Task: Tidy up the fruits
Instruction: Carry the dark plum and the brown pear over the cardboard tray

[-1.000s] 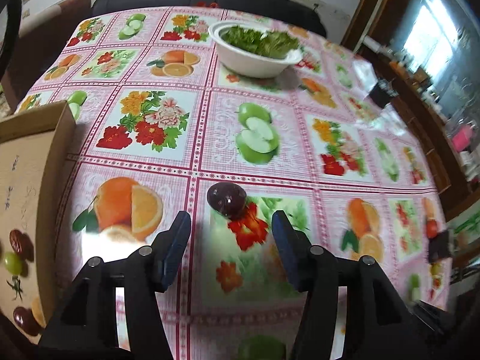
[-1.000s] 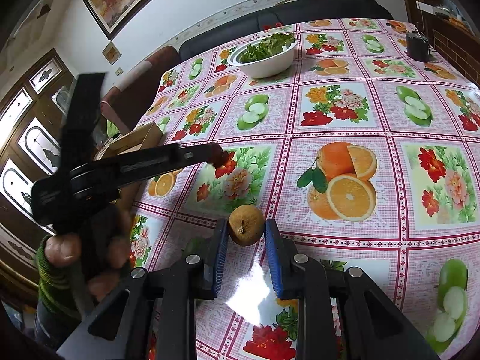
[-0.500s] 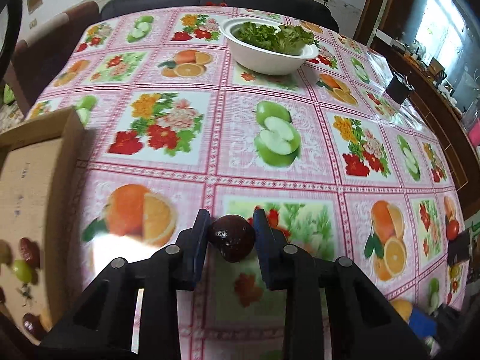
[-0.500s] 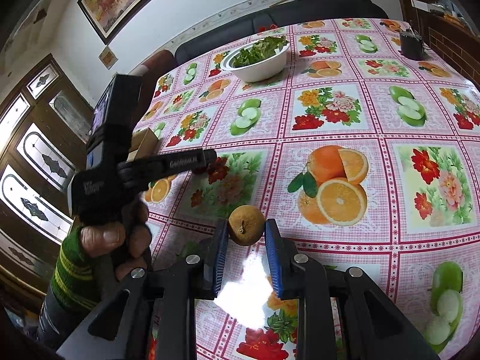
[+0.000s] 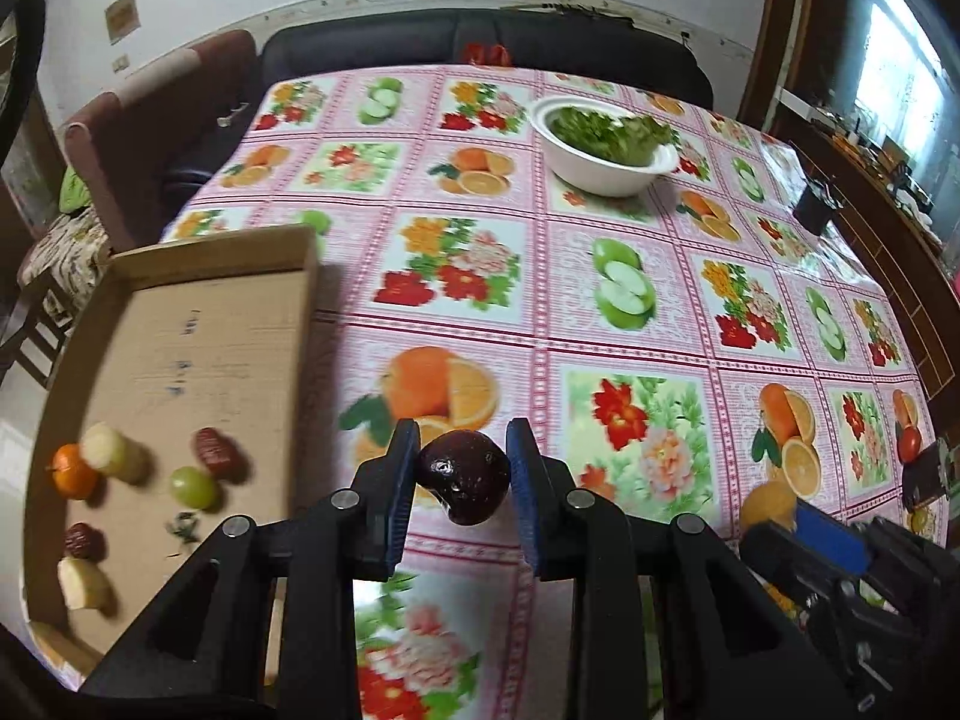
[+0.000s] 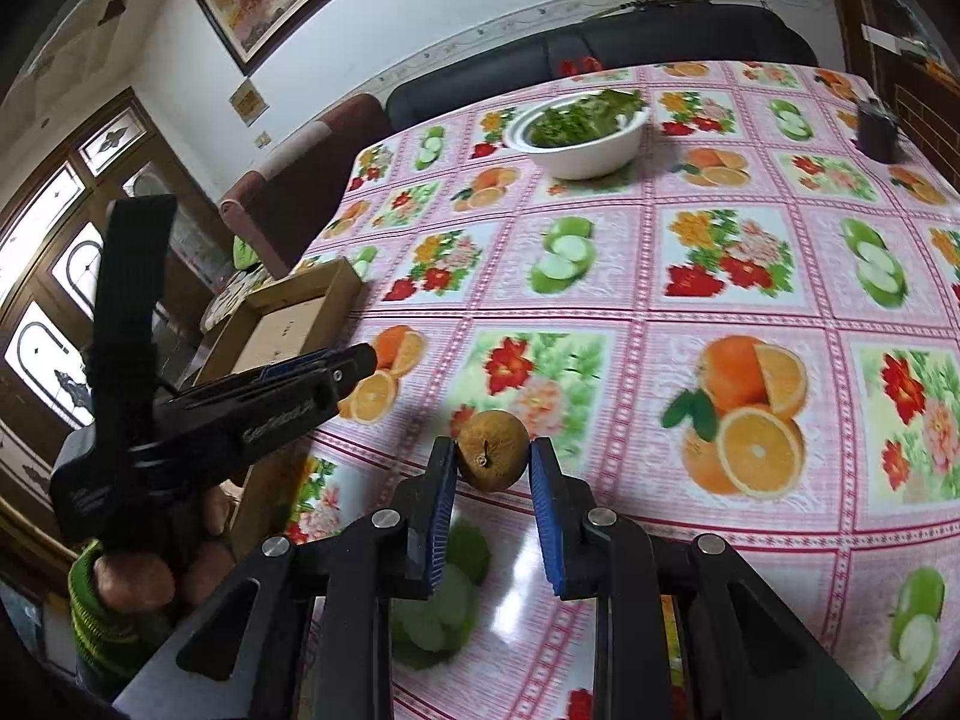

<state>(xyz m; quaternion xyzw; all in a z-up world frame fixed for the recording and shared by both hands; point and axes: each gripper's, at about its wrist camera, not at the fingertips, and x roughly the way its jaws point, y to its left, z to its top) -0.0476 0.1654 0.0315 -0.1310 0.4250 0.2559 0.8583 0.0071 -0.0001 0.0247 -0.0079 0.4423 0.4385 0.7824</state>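
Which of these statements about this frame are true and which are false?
1. The left gripper is shut on a dark red fruit. True.
2. The right gripper is open, with nothing in it. False: it is shut on a brown round fruit.
3. The cardboard tray already holds several fruits, a small orange and a green grape among them. True.
4. The white bowl holds oranges. False: it holds leafy greens.
5. The cardboard tray lies to the right of the left gripper in the left wrist view. False: it lies to the left.
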